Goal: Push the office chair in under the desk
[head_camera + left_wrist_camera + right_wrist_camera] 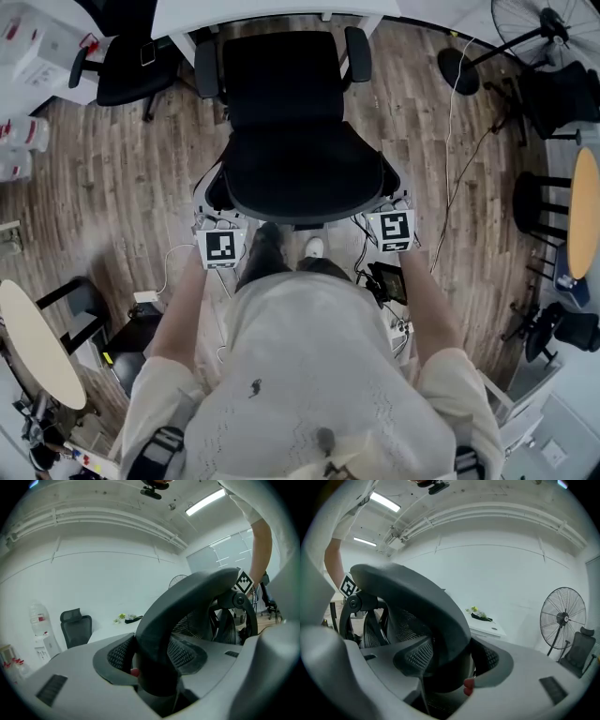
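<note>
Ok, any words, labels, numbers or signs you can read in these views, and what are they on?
No text reads clearly in any view.
Marker cube at left and marker cube at right: black-and-white square patterns, no letters.
Water bottle: red label, too blurred to read.
White boxes: red marks, too small to read.
Office chair: no label visible.

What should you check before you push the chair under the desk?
1. Left gripper jaws clamp the chair back: ok.
2. Right gripper jaws clamp it too: ok.
3. Office chair faces the desk: ok.
4. Armrests fit under the desk: cannot tell.
5. Wheels free to roll: cannot tell, they are hidden.
</note>
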